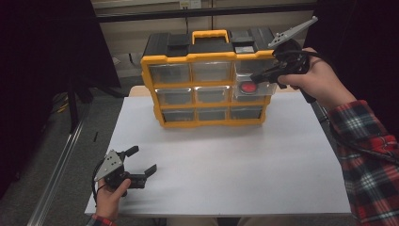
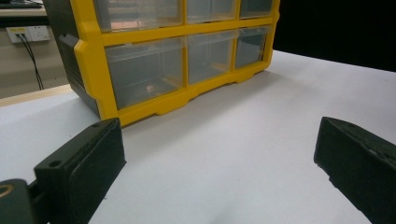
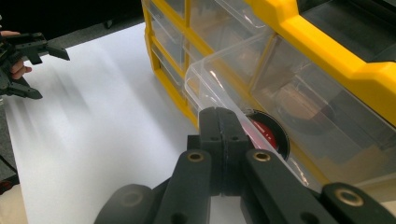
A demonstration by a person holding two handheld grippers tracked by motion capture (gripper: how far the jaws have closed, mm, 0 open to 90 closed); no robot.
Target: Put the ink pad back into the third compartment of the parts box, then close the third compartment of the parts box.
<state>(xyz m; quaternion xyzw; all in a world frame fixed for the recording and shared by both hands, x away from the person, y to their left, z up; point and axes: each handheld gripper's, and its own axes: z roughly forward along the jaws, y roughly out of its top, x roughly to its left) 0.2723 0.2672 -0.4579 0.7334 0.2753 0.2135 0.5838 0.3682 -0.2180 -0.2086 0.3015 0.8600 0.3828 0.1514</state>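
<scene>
The drawer cabinet (image 1: 207,80) stands on the table (image 1: 226,165), far side; disc (image 1: 248,87) in its right-hand drawer (image 1: 254,80).

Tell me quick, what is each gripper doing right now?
Left gripper: open, holding nothing, above the white table.
Right gripper: fingers shut at the pulled-out clear drawer; whether they pinch it cannot be told.

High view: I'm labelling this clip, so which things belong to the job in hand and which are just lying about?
In the job:
- right tongs, shut, at the front of the pulled-out clear drawer
- red and black disc in that drawer
- yellow organiser holding the drawers

Just about:
- left tongs, open, resting low near the table's front edge
- white table
- wall socket behind
</scene>
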